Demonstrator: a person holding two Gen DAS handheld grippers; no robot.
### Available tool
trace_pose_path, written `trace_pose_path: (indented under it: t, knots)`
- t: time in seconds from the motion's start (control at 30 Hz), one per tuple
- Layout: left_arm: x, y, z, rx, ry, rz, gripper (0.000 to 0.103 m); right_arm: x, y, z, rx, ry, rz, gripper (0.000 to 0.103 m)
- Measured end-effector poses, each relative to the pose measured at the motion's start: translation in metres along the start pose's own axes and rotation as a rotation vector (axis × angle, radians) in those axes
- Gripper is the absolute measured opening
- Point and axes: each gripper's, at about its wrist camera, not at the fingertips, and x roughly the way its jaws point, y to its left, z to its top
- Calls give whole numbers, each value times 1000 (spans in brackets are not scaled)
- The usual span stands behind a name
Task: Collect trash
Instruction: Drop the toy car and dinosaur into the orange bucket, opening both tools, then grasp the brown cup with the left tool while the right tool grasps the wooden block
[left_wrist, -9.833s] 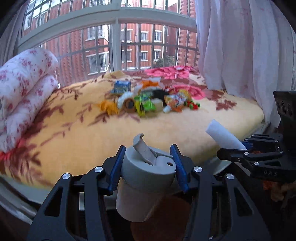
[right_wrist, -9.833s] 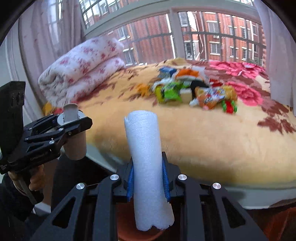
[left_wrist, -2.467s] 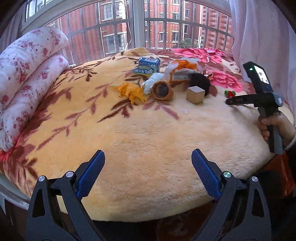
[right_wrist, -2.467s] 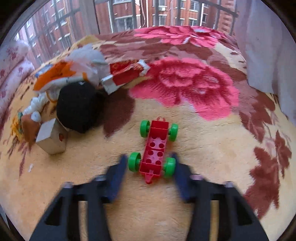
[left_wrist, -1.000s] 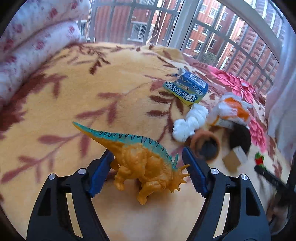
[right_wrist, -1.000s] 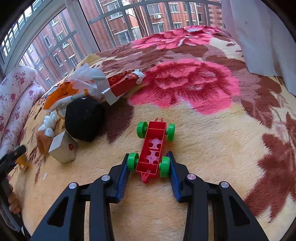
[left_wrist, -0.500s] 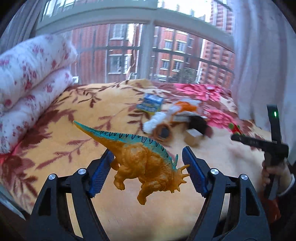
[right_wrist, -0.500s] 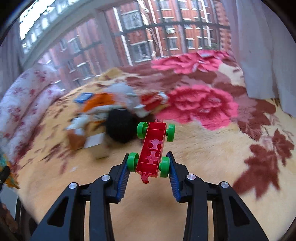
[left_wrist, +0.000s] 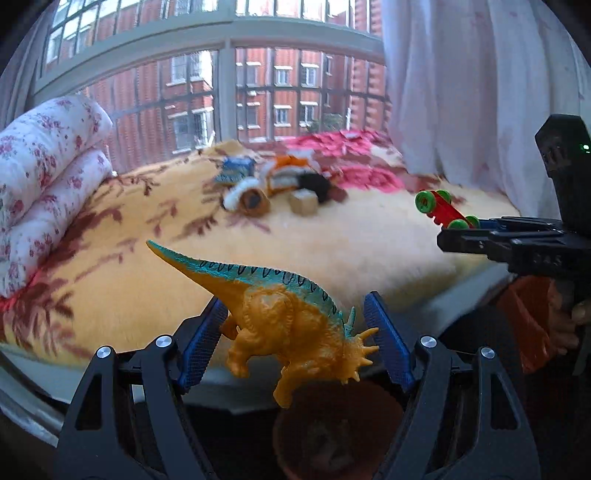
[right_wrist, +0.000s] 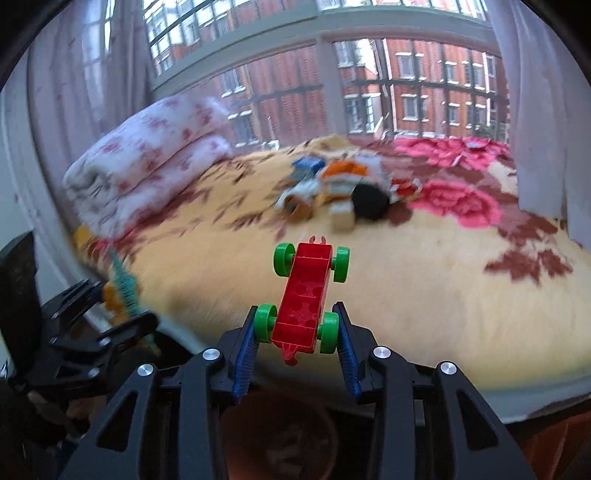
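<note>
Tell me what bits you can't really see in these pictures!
- Pile of things on the blanket: smeared by motion blur in the right wrist view, so the wrappers cannot be told apart.
- Brownish round thing below the toy dinosaur: dark, cut off by the left wrist view's bottom edge.
- Toy car: its rear sits behind the right tool in the left wrist view.

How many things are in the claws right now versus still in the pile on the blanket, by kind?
Held toys: 2, the dinosaur in the left claw, the red car in the right claw.
Cartons: 1, blue.
Wooden blocks: 1.
Black round things: 1.
Other blurred wrappers: cannot count.
Total countable: 5.
</note>
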Motion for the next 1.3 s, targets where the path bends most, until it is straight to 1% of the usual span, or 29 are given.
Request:
trace_pose_path:
  t: [0.1,0.23,0.37,0.5,0.53,0.57,0.6,0.63,0.67,0.77,0.93,1.03,1.13,1.2,1.27,1.3]
  knots:
    - [-2,-5,-22,3,46,-17,74,-1,11,-33,-7,58,14,39]
    - [5,-4,-45,-21,114,-37,74,16,16,-74,3,165,29,39]
    - [12,-3,-57,-43,158,-50,74,32,20,-99,4,241,30,39]
    - [21,-4,-65,-46,206,-71,74,41,23,-107,-9,275,49,39]
    - [23,-5,-67,-41,220,-79,75,46,23,-109,-12,297,61,40]
    - [27,-6,-69,-39,239,-81,75,50,23,-110,-14,317,68,45]
    - [32,-6,-71,-41,262,-85,76,56,23,-111,-19,344,69,67]
    - [36,-5,-72,-51,281,-92,77,58,22,-112,-22,353,63,74]
    - [39,-3,-75,-67,297,-106,77,60,21,-115,-31,351,49,74]
    - [44,4,-77,-101,321,-123,79,59,13,-115,-21,351,45,73]
    - [40,8,-68,-100,284,-141,81,47,-9,-106,23,321,32,73]
    - [40,7,-54,-83,254,-127,83,40,-24,-97,54,285,28,73]
    - [44,10,-33,-73,212,-113,85,33,-34,-84,81,231,35,73]
    - [48,13,-12,-72,175,-95,86,29,-40,-70,97,186,44,73]
    - [55,18,14,-71,132,-57,88,27,-43,-56,106,141,47,74]
    - [61,22,27,-74,111,-36,90,28,-43,-49,106,122,47,76]
